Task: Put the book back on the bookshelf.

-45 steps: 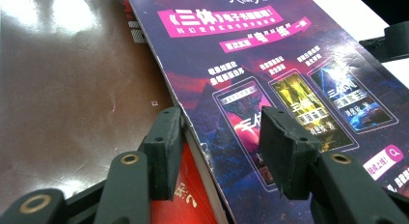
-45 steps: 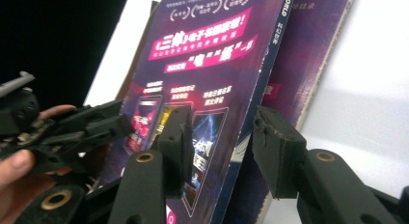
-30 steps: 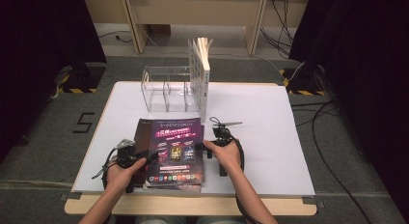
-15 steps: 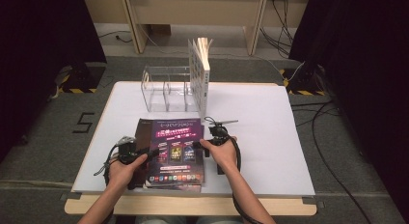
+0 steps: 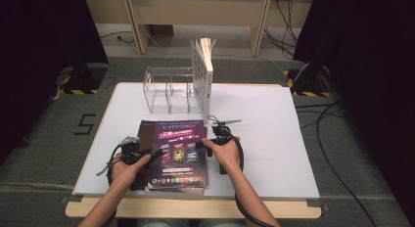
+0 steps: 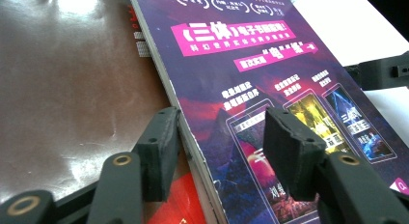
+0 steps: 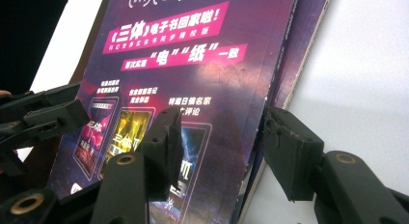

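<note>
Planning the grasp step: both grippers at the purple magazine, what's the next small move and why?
Probably close both grippers on the top purple magazine's side edges. The left gripper and right gripper, jaws just opening, each straddle an edge without clamping, and the acrylic rack behind has free slots.

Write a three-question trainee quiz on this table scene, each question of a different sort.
1. True or false: the purple magazine lies on top of a stack.
2. Where does the upright book stand? A) at the right end of the clear acrylic rack B) flat on the table
3. Which edge of the magazine does the left gripper straddle?

Key: 1 true; 2 A; 3 its left edge; the right gripper straddles the right edge.
</note>
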